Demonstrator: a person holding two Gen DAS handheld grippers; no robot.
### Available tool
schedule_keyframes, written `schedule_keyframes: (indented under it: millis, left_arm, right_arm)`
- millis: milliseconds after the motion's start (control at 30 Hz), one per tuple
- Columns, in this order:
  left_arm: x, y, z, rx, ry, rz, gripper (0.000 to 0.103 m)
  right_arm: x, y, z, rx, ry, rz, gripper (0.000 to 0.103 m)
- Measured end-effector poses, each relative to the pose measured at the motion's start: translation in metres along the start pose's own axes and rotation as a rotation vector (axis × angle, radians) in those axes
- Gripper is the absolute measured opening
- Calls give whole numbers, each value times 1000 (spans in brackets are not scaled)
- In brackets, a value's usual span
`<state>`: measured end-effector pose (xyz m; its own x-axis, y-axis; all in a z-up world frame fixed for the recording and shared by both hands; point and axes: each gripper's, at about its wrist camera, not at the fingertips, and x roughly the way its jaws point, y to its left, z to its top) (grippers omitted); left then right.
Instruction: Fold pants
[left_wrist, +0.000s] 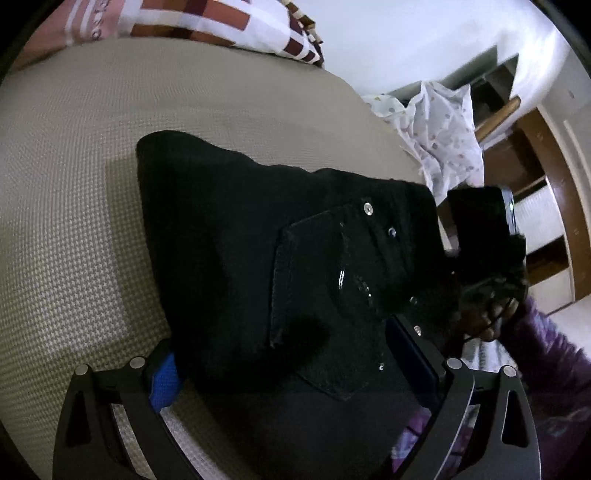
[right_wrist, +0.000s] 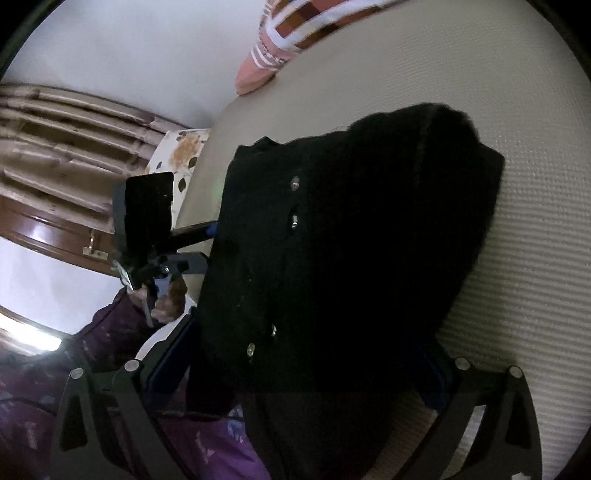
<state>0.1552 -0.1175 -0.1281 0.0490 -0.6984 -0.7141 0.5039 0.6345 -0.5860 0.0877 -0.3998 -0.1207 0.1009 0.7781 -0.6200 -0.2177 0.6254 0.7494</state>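
Pants (left_wrist: 280, 266), black, folded into a thick bundle, lie on beige bedspread (left_wrist: 74, 192), filling the gap between both sets of fingers. Left gripper (left_wrist: 291, 365) at 6 o'clock: jaws spread wide, straddling the bundle w/ pocket side up. Right gripper (right_wrist: 295, 373): likewise spread around the fabric. Farther off, patterned pillow (left_wrist: 207, 22) at 12 o'clock.
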Motion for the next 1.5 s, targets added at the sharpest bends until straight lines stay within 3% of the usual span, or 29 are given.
schedule_keyframes:
  millis: [133, 233, 333, 433, 467, 533, 567, 600, 700, 767, 867, 1167, 1500]
  left_arm:
    - [2, 5, 3, -3, 13, -47, 96]
    - [4, -1, 2, 79, 54, -26, 99]
    - [5, 0, 1, 96, 69, -42, 102]
    - [6, 2, 6, 65, 89, -61, 102]
    - [4, 7, 6, 31, 92, -76, 102]
    - [-1, 17, 7, -50, 89, -108, 101]
    - [-4, 18, 5, -58, 82, -117, 90]
    - [-5, 16, 4, -61, 69, -96, 71]
    - [-10, 24, 0, -127, 33, -109, 36]
    - [-14, 26, 1, -145, 10, -115, 25]
    - [-15, 15, 1, -96, -6, -79, 24]
    - [-19, 4, 5, -83, -47, -12, 22]
    - [-35, -19, 15, -5, -105, 165, 21]
  right_arm:
    - [-3, -11, 7, 42, 13, 42, 102]
    - [-3, -11, 8, 52, 20, 40, 103]
    - [-4, -12, 8, 64, 11, 41, 103]
    - [-9, -14, 3, 88, -8, 8, 95]
    - [-10, -14, 2, 91, -14, -13, 86]
    - [-14, -20, -3, 99, -23, -93, 53]
    - [-16, -25, -5, 123, -23, -102, 36]
    - [-18, -30, -8, 149, -37, -77, 35]
    - [-18, -24, -11, 124, -56, -84, 32]
    - [-20, -23, -11, 139, -85, -37, 30]
    - [-21, -25, -14, 148, -99, -21, 30]
    - [-14, -31, -21, 215, -176, 70, 29]
    - [9, -16, -12, 225, -213, 127, 29]
